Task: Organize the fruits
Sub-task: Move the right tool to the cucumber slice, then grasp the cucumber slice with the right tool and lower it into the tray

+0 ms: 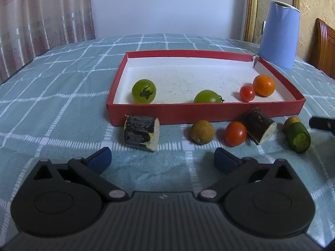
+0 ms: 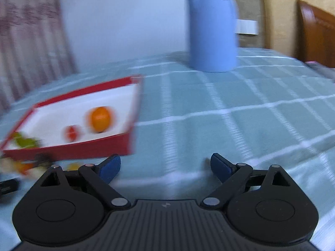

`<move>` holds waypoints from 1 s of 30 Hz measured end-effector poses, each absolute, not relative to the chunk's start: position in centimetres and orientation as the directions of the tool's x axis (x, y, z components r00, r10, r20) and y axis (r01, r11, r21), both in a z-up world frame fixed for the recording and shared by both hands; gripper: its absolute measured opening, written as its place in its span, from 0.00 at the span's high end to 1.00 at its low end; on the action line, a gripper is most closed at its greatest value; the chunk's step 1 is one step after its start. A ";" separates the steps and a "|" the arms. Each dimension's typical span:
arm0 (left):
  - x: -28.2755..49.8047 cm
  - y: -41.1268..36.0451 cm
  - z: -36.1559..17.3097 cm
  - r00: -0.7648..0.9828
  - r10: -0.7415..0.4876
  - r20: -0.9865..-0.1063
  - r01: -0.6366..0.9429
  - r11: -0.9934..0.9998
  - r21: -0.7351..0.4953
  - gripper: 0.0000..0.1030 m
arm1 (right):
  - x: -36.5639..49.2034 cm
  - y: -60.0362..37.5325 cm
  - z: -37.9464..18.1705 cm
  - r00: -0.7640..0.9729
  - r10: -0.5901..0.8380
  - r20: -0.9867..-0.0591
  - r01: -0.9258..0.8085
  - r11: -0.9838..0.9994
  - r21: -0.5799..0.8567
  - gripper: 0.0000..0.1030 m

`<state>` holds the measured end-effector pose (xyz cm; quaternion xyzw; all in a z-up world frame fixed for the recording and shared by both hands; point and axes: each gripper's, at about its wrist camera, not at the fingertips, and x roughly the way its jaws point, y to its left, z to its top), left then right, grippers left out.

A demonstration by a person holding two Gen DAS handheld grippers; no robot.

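A red box (image 1: pixel 201 113) with a white floor holds two green tomatoes (image 1: pixel 144 91) (image 1: pixel 206 97), a small red tomato (image 1: pixel 247 93) and an orange (image 1: pixel 263 85). In front of it on the cloth lie a dark cut piece (image 1: pixel 141 132), a brownish round fruit (image 1: pixel 202 131), a red tomato (image 1: pixel 236 133), a second dark cut piece (image 1: pixel 259 128) and a green cut piece (image 1: pixel 298 137). My left gripper (image 1: pixel 163 160) is open and empty, just short of this row. My right gripper (image 2: pixel 165 167) is open over bare cloth, right of the box (image 2: pixel 83 146); its view is blurred.
A tall blue jug (image 1: pixel 278 34) stands behind the box's far right corner, also large in the right wrist view as the jug (image 2: pixel 212 29). A wooden chair back (image 1: pixel 325 46) rises at the right table edge. Curtains hang at the left. A dark object (image 1: pixel 322 123) pokes in at the right.
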<state>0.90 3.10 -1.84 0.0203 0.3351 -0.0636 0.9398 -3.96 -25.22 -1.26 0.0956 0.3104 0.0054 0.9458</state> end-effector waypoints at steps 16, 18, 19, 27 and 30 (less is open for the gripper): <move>0.9 3.1 -1.9 0.768 -0.105 -0.632 0.133 0.991 -0.004 0.00 | -5.2 -17.9 -1.8 0.795 0.204 -0.571 -0.148 0.978 0.144 0.56; 0.9 3.1 -1.9 0.768 -0.105 -0.632 0.133 0.991 -0.004 0.00 | -5.2 -18.2 -1.9 0.796 0.204 -0.570 -0.142 0.978 0.152 0.63; 0.9 3.1 -1.9 0.768 -0.106 -0.632 0.133 0.991 -0.004 0.00 | -5.2 -18.2 -1.9 0.796 0.209 -0.568 -0.145 0.977 0.156 0.64; 0.9 3.1 -1.9 0.768 -0.106 -0.631 0.133 0.991 -0.005 0.00 | -5.9 -18.6 -1.7 0.815 0.219 -0.537 -0.143 0.973 0.179 0.65; 0.9 3.1 -1.9 0.768 -0.106 -0.631 0.133 0.991 -0.005 0.00 | -6.6 -18.4 -1.3 0.834 0.229 -0.502 -0.165 0.972 0.169 0.65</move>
